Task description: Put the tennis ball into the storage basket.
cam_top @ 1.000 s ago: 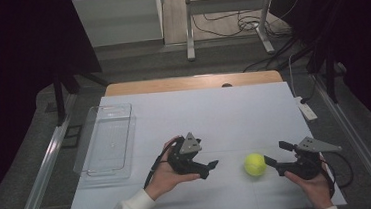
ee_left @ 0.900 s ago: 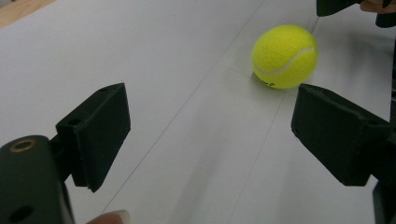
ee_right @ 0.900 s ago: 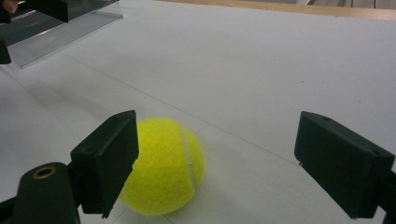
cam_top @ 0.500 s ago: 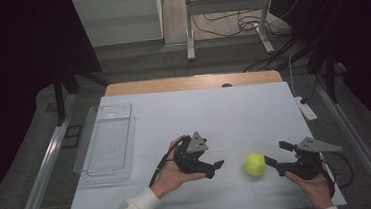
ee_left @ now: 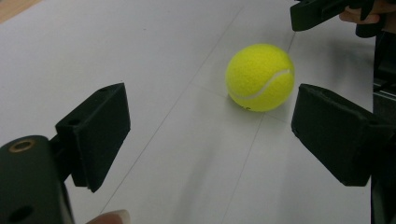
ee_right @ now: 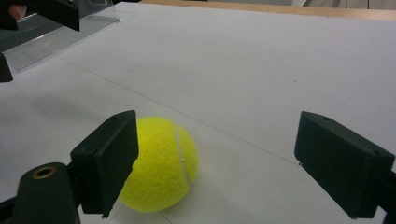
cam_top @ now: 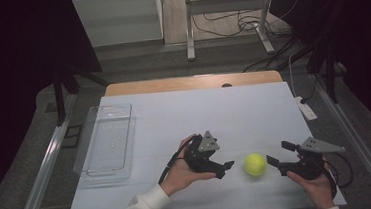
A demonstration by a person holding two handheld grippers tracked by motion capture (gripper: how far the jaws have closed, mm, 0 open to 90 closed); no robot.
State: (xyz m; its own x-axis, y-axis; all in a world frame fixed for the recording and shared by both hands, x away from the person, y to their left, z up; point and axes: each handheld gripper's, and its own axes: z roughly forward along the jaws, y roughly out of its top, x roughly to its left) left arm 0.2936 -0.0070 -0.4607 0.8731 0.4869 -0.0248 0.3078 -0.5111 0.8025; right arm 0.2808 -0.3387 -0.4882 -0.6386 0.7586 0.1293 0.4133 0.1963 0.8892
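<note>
A yellow tennis ball point(cam_top: 255, 164) lies on the white table sheet point(cam_top: 199, 118) near its front edge. My left gripper point(cam_top: 226, 168) is just left of the ball, jaws open and pointing at it. In the left gripper view the ball point(ee_left: 259, 77) sits ahead of the left gripper point(ee_left: 215, 130), a little right of centre and beyond the jaw tips. My right gripper point(cam_top: 279, 153) stands open just right of the ball. In the right gripper view the ball point(ee_right: 161, 163) rests partly behind the left jaw of the right gripper point(ee_right: 219, 158), untouched.
A clear plastic tray point(cam_top: 107, 140) lies at the left side of the sheet and appears as the tray point(ee_right: 60, 35) far off in the right gripper view. A small white device point(cam_top: 305, 108) lies at the sheet's right edge. Bare wooden table edge point(cam_top: 192, 82) runs along the back.
My left gripper has slid to the right, closer to the ball. The ball and the right gripper have stayed where they were.
</note>
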